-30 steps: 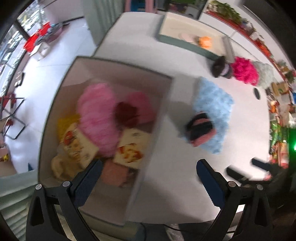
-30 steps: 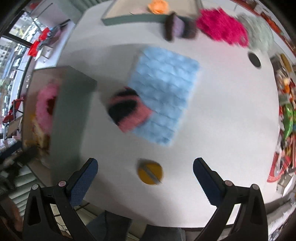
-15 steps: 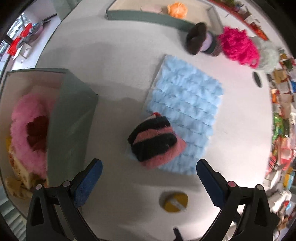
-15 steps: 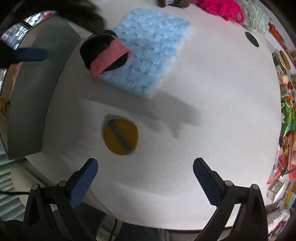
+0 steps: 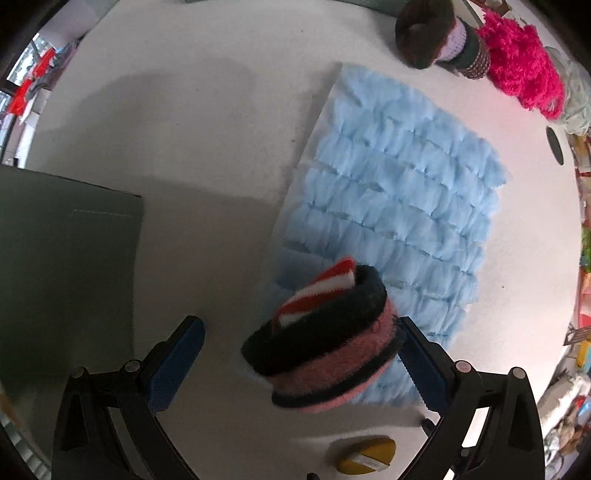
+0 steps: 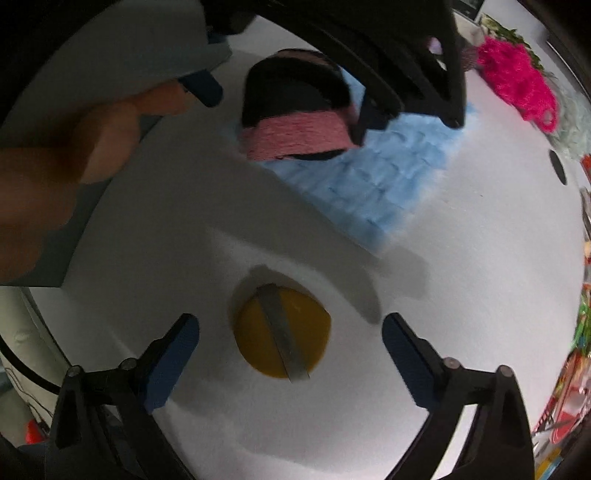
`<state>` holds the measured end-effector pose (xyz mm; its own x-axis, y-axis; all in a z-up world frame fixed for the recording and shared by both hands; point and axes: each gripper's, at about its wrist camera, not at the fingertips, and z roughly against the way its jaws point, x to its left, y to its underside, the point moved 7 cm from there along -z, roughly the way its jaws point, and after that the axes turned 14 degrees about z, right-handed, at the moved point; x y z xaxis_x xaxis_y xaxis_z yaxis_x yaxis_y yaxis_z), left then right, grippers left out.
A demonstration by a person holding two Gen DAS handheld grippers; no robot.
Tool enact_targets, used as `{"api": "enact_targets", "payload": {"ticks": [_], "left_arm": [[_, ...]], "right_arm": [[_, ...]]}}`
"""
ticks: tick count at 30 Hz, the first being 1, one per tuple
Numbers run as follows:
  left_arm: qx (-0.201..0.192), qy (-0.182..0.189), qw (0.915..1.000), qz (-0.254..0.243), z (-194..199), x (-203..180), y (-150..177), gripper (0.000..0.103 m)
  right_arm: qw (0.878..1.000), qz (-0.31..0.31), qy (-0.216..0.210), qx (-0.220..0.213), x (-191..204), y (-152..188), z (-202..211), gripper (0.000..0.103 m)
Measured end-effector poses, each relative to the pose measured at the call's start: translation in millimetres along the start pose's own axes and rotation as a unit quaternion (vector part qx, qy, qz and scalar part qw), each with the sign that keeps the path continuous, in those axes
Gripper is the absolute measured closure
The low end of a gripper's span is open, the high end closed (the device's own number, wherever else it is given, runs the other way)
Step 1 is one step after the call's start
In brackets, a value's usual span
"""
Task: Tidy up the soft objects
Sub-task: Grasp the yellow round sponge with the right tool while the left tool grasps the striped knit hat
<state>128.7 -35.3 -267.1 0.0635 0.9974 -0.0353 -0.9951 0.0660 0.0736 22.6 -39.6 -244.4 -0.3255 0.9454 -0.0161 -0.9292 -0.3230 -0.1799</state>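
No brand, label or writing can be read anywhere in either view.

The left gripper [image 5: 299,345] stands released, its blue pads wide apart. Between them sits the rolled sock bundle [image 5: 325,354], black and pink bands with a red-and-white striped tip poking from its top; it lies close against the right pad, possibly touching it, and well clear of the left pad. The bundle rests on the near corner of the blue fluffy cloth [image 5: 399,206], which spreads away beyond the jaws over the white table [image 5: 207,147]. Left of the jaws rises the grey-green wall of the box [image 5: 66,258]. Behind the right finger, at the picture's lower edge, lies the yellow disc [image 5: 365,459].

The right gripper [image 6: 290,350] is also released, its jaws having just closed a little; the same disc, crossed by a grey strip, lies between the pads with clear gaps on both sides. Farther out, a hand [image 6: 74,147] holds the left gripper over the bundle.

Beyond the cloth stand a brown and lilac knitted roll [image 5: 439,33], a magenta fuzzy heap [image 5: 521,62] and a pale green fluffy thing [image 5: 576,99]. Colourful clutter rims the far right of the room
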Motion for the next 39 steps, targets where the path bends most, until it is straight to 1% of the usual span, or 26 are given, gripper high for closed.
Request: {"api": "enact_targets", "payload": {"ticks": [4,5,7,8,9,11,13,15,16,17,18,19,20,21,22,26,28,30,33,35,38,39], "left_arm": [[0.000,-0.005,1.0000,-0.009,-1,0,-1,0.001],[0.000,-0.005,1.0000,-0.009,-1,1,-2,0.001],[0.002,-0.006,1.0000,-0.008,-1,1,-3,0.000],[0.003,-0.008,0.9999,-0.007,-1,-1,-5,0.000],[0.005,-0.012,0.9999,-0.008,-2,-2,-5,0.000],[0.017,-0.018,0.9996,-0.011,-2,-8,-6,0.000],[0.025,-0.018,0.9995,-0.007,-2,-10,-7,0.000],[0.025,-0.014,0.9996,0.000,0,-8,-6,0.004],[0.022,-0.008,0.9997,-0.001,1,-8,-3,0.011],[0.018,-0.003,0.9998,-0.006,4,-9,-1,0.021],[0.014,0.003,0.9998,-0.016,8,-12,1,0.027],[0.013,0.006,0.9996,-0.024,9,-16,4,0.035],[0.011,0.003,0.9994,-0.033,11,-18,6,0.036],[0.006,-0.002,0.9991,-0.043,13,-20,9,0.040],[0.004,-0.002,0.9988,-0.050,15,-21,10,0.048],[-0.002,0.003,0.9980,-0.063,26,-23,20,0.049],[-0.004,0.008,0.9972,-0.075,35,-20,27,0.049],[-0.011,0.008,0.9961,-0.087,44,-16,35,0.049],[-0.017,0.016,0.9946,-0.101,55,-11,53,0.049],[-0.016,0.025,0.9940,-0.105,61,-7,63,0.049],[-0.018,0.029,0.9944,-0.100,65,3,72,0.049],[-0.015,0.037,0.9949,-0.093,65,4,73,0.048]], "right_arm": [[1.000,0.014,0.023,0.000,2,-2,0,0.014],[1.000,0.013,0.024,0.000,2,-3,2,0.018],[1.000,0.013,0.024,-0.002,0,-4,6,0.031],[1.000,0.014,0.024,-0.002,-1,-4,9,0.047],[1.000,0.013,0.025,0.004,-2,-4,9,0.052],[1.000,-0.005,0.009,0.015,-6,-2,10,0.053],[0.999,-0.036,-0.007,0.014,-15,1,14,0.053],[0.996,-0.079,-0.027,0.008,-28,8,22,0.053],[0.994,-0.102,-0.038,0.006,-35,13,26,0.053],[0.991,-0.127,-0.048,0.004,-43,19,30,0.053],[0.988,-0.147,-0.052,0.004,-52,25,34,0.053],[0.986,-0.158,-0.053,0.004,-62,25,35,0.053],[0.984,-0.172,-0.053,0.004,-69,31,38,0.053],[0.982,-0.181,-0.053,0.005,-73,33,40,0.053],[0.980,-0.191,-0.054,0.006,-77,37,43,0.053],[0.972,-0.226,-0.065,0.006,-88,48,51,0.053],[0.969,-0.238,-0.070,0.007,-89,47,53,0.053],[0.965,-0.250,-0.076,0.007,-102,50,50,0.053],[0.964,-0.256,-0.074,0.009,-99,57,62,0.053],[0.964,-0.255,-0.071,0.011,-97,56,65,0.053],[0.963,-0.259,-0.071,0.010,-96,58,71,0.053],[0.964,-0.258,-0.068,0.010,-96,59,72,0.053]]}}
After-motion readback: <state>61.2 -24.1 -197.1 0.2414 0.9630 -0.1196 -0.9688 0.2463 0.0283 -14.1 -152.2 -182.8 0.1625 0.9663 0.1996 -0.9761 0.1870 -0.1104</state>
